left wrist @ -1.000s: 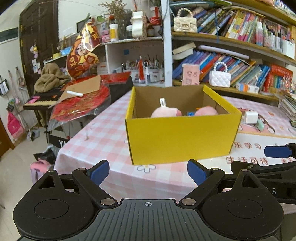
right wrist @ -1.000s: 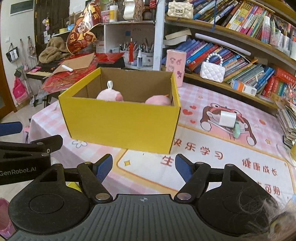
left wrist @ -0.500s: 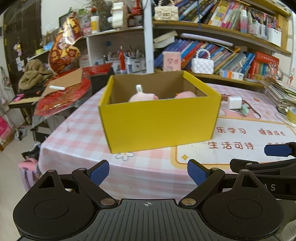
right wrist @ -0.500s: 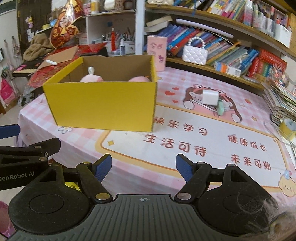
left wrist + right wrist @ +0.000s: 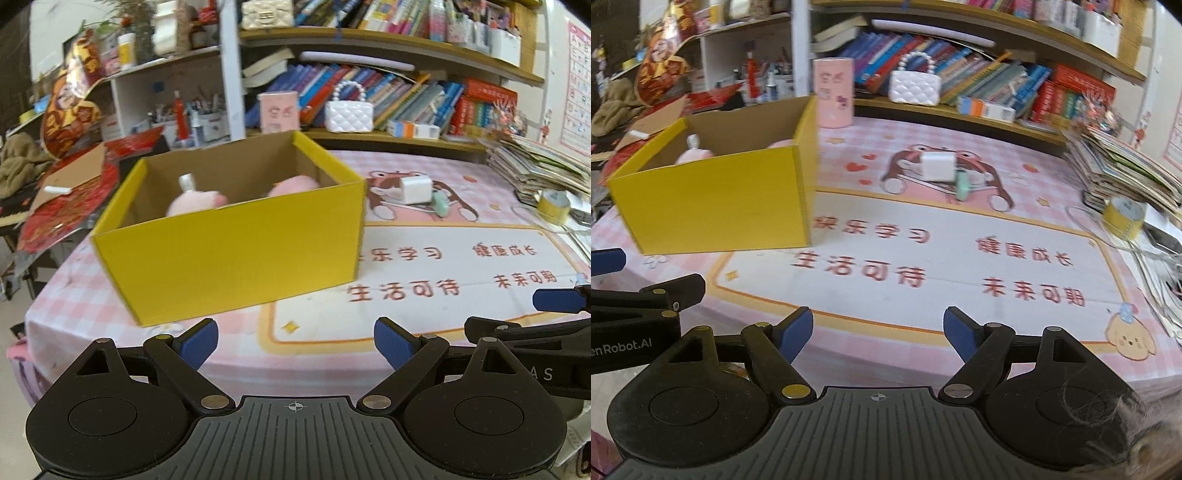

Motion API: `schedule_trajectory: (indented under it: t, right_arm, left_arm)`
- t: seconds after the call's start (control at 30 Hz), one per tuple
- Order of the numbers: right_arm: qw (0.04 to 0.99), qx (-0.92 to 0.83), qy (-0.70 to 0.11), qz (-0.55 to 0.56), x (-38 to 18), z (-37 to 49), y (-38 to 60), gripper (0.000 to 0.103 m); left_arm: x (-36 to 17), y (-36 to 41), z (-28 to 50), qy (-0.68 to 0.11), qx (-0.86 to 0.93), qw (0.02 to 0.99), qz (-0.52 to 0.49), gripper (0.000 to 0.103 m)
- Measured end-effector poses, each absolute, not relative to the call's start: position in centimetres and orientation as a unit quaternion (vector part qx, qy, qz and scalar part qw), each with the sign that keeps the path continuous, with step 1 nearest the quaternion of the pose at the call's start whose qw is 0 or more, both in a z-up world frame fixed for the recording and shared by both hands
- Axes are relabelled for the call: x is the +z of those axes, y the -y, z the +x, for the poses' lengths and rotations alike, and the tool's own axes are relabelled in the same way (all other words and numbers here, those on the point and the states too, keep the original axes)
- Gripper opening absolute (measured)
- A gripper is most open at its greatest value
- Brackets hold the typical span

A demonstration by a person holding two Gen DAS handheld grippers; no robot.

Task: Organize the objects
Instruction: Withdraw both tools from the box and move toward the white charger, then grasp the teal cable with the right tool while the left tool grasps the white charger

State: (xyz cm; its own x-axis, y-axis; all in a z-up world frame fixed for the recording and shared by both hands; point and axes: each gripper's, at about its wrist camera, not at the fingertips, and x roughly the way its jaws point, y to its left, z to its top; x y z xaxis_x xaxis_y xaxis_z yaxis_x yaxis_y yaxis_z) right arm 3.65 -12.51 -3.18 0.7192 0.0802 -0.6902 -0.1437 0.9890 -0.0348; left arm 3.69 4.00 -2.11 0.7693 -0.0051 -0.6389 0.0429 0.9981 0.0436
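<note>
Scanning from the big items down, I see the pink checked tabletop (image 5: 849, 140) carrying the yellow cardboard box (image 5: 236, 240) at its left end, open-topped so things can be dropped in; two pink plush toys (image 5: 195, 201) already lie inside. Well apart, on the bear print, a white charger block (image 5: 938, 166) sits touching a small mint-green piece (image 5: 962, 184), probably the next things to go in. I hold my left gripper (image 5: 295, 343) and right gripper (image 5: 878, 334) short of the near edge, both spread wide and empty, ready to reach.
</note>
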Motion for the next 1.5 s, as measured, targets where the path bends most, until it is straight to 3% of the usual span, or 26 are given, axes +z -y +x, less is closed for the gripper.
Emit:
schedule_trajectory:
  t: [0.87, 1.5]
  right_arm:
    - [0.917, 0.012, -0.398, -0.014, -4.0, 12.2, 26.0, 0.076]
    - [0.931, 0.07, -0.358, -0.032, -3.5, 20.6, 29.6, 0.076]
  left_arm:
    - [-3.1, 9.0, 13.0, -0.36, -0.052, 0.931, 0.039, 0.094]
    - [-1.7, 12.2, 19.4, -0.334, 0.012, 0.942, 0.031, 0.094]
